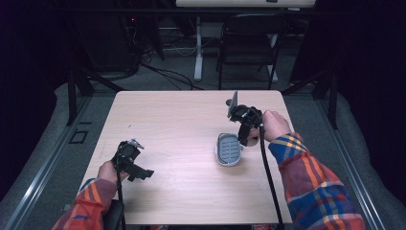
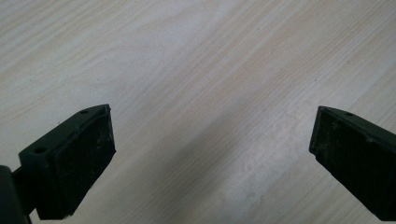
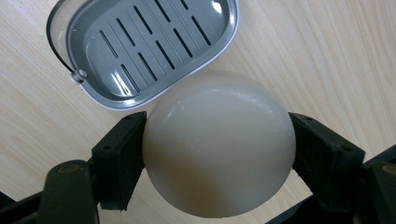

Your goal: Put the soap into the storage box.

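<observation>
On the pale wooden tabletop [image 1: 182, 143] a grey soap dish [image 1: 228, 149] with a slotted inner tray lies right of the middle, its long side running away from the person. The right tongs [image 1: 247, 138], held in the person's right hand [image 1: 274, 125], hang above the tabletop just beside the right edge of the dish, pointing downward. In the right gripper view these tongs [image 3: 218, 149] are clamped on a smooth, cream-white rounded soap [image 3: 219, 144]: the two black pads press its left and right sides, and the piece bulges out between them, lifted clear of the wood. In that view the soap dish [image 3: 144, 46] lies beyond and to the upper left of the soap, a thin dark wire handle curving round its left end, and its slotted grey tray is bare; the soap overlaps the dish's near rim in the picture, though whether it touches the rim cannot be told. The left tongs [image 1: 135, 168] rest low near the tabletop's left front part, held in the person's left hand [image 1: 109, 172], well apart from the dish. In the left gripper view the left tongs [image 2: 212, 154] stand wide apart, with bare wood grain between the two black pads. Both forearms wear plaid sleeves of red, blue and orange.
</observation>
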Demonstrator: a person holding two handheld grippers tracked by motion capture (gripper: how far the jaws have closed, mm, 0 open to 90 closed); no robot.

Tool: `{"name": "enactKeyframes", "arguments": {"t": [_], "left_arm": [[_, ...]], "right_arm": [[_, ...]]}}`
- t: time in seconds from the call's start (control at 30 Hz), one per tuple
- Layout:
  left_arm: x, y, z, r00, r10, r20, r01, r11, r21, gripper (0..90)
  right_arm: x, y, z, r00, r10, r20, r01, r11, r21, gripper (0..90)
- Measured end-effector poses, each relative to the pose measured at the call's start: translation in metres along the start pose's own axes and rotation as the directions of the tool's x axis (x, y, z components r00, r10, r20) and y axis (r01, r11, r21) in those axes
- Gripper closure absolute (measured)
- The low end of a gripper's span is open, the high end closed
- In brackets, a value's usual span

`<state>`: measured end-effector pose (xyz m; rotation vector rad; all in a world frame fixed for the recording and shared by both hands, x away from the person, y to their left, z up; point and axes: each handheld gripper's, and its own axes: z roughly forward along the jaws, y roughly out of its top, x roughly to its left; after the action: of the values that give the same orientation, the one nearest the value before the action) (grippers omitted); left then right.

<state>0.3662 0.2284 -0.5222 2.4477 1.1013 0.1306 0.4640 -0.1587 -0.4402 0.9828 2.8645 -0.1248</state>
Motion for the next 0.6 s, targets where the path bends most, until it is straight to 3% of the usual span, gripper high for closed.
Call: {"name": "enactKeyframes", "arguments": {"t": [0.6], "left_arm": [[0.000, 0.000, 0.000, 1.0000, 0.001, 0.001, -0.001, 1.0000, 0.001, 0.3]], "right_arm": [[0.017, 0.032, 0.010, 0.9980, -0.060, -0.017, 0.060, 0.998, 0.001, 23.3]]}}
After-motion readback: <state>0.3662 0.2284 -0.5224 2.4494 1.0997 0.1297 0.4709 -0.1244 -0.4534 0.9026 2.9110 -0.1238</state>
